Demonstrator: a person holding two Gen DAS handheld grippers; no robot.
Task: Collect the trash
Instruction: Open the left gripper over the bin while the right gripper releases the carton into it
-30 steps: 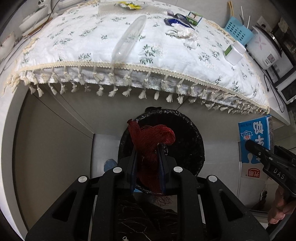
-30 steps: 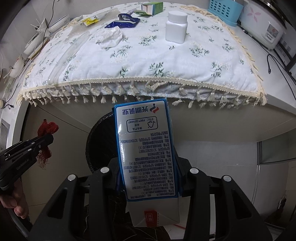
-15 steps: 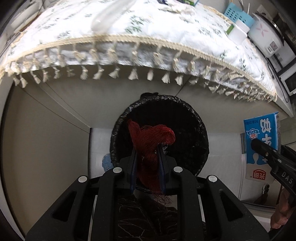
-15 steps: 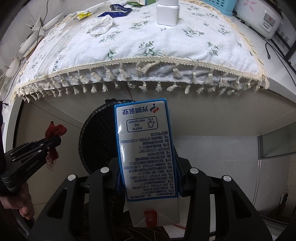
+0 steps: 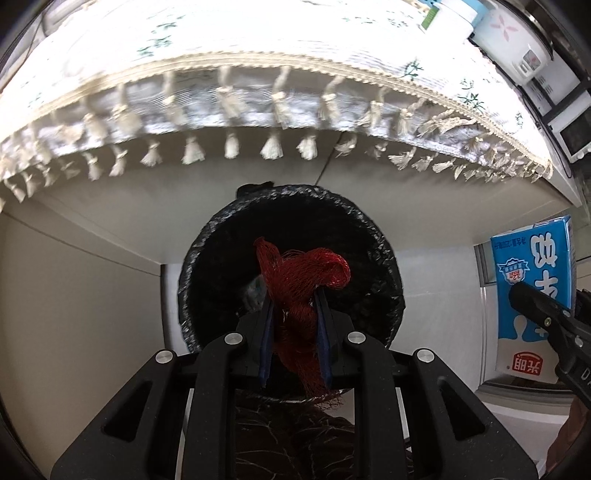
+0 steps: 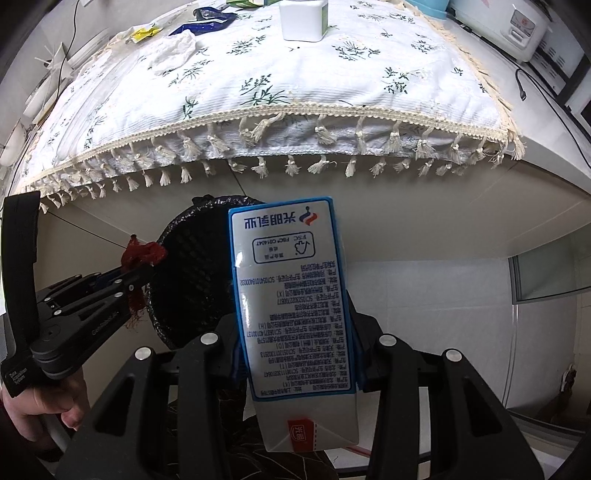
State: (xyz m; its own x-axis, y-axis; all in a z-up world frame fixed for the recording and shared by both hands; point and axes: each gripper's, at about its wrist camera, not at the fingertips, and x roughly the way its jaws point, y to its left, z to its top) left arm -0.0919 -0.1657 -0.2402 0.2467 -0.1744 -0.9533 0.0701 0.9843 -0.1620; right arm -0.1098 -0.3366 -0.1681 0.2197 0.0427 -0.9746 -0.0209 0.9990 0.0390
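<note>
the left gripper (image 5: pixel 293 317) is pinching a red net (image 5: pixel 301 280), holding it right over the mouth of the black-lined bin (image 5: pixel 384 273) under the table edge. the right gripper (image 6: pixel 295 332) is clamping a blue milk carton (image 6: pixel 291 291) upside down, just beside the bin to its right. a tissue (image 6: pixel 173 51), a blue wrapper (image 6: pixel 205 22) and a white jar (image 6: pixel 303 18) are lying on the tablecloth (image 6: pixel 295 85).

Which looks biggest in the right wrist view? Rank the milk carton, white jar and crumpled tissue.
1. Milk carton, though it is nearest the camera, which inflates it.
2. White jar and crumpled tissue: alike, unranked.
</note>
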